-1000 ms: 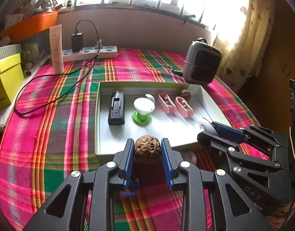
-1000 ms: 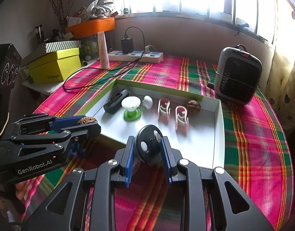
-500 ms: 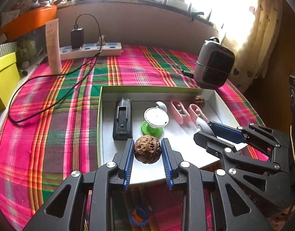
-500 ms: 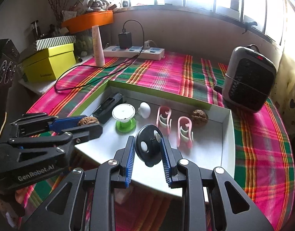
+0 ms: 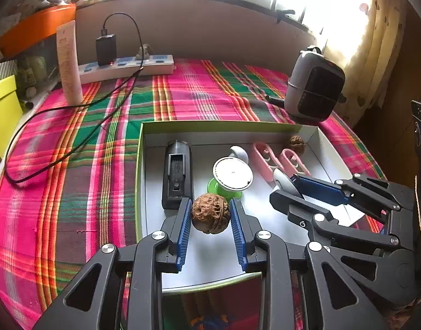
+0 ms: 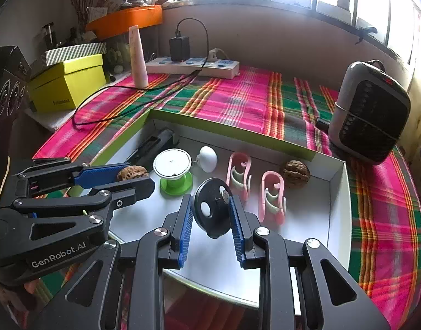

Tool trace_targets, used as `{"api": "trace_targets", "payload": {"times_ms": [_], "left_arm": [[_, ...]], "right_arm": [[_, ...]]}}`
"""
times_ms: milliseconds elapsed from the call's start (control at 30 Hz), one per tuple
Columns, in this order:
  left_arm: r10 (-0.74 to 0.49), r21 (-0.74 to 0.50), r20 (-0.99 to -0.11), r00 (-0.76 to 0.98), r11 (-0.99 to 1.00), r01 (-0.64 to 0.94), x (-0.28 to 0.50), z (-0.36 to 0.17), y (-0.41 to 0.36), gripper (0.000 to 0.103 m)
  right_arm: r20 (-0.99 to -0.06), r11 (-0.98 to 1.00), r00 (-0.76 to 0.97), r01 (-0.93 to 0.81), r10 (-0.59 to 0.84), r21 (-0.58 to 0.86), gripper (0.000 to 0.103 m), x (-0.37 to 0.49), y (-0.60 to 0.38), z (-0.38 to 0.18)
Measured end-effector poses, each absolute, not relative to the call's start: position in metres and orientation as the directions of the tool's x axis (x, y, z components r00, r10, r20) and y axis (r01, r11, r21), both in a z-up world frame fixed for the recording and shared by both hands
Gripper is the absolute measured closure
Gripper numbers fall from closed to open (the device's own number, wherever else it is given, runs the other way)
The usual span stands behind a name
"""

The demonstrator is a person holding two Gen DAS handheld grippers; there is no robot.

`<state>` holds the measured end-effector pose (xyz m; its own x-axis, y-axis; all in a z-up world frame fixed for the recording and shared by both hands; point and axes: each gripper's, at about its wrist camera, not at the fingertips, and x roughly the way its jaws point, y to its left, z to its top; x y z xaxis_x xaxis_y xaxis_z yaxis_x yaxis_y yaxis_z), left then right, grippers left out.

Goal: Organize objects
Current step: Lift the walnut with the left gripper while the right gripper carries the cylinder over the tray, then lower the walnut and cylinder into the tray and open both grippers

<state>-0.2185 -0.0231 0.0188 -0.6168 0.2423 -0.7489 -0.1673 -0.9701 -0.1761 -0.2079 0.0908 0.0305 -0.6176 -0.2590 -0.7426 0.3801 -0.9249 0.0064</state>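
Both grippers are carrying things over the white tray (image 5: 328, 148).

The left gripper (image 5: 210, 216) is clamping a walnut (image 5: 210, 213) over the tray's near end, just before the green spool (image 5: 232, 173); the right gripper (image 6: 210, 214) is clamping a black disc (image 6: 212, 211) beside the pink clips (image 6: 271, 195). Released from this height, the round walnut may be rolling into the spool.
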Motion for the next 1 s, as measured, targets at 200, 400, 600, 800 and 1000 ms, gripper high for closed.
{"api": "trace_targets", "payload": {"times_ms": [200,400,600,800,1000], "left_arm": [[0.241,-0.173,-0.751,-0.614,-0.970,-0.169,-0.2205,0.0168,-0.0225,0.077],[0.236,-0.169,-0.753,-0.614,-0.971,-0.167,-0.2214,0.0166,-0.0220,0.077],[0.236,-0.169,-0.752,-0.615,-0.972,-0.166,-0.2212,0.0160,-0.0215,0.076],[0.235,-0.167,-0.754,-0.613,-0.972,-0.167,-0.2218,0.0161,-0.0214,0.076],[0.234,-0.166,-0.755,-0.613,-0.972,-0.168,-0.2218,0.0165,-0.0216,0.076]], "right_arm": [[-0.750,-0.925,-0.613,0.380,-0.248,-0.004,0.075,-0.2103,0.0890,0.0270],[-0.755,-0.926,-0.610,0.377,-0.240,-0.010,0.075,-0.2131,0.0878,0.0241],[-0.755,-0.926,-0.609,0.378,-0.242,-0.008,0.075,-0.2146,0.0875,0.0237],[-0.755,-0.926,-0.608,0.378,-0.246,-0.003,0.075,-0.2147,0.0872,0.0238],[-0.751,-0.927,-0.612,0.376,-0.248,-0.001,0.075,-0.2130,0.0876,0.0248]]}}
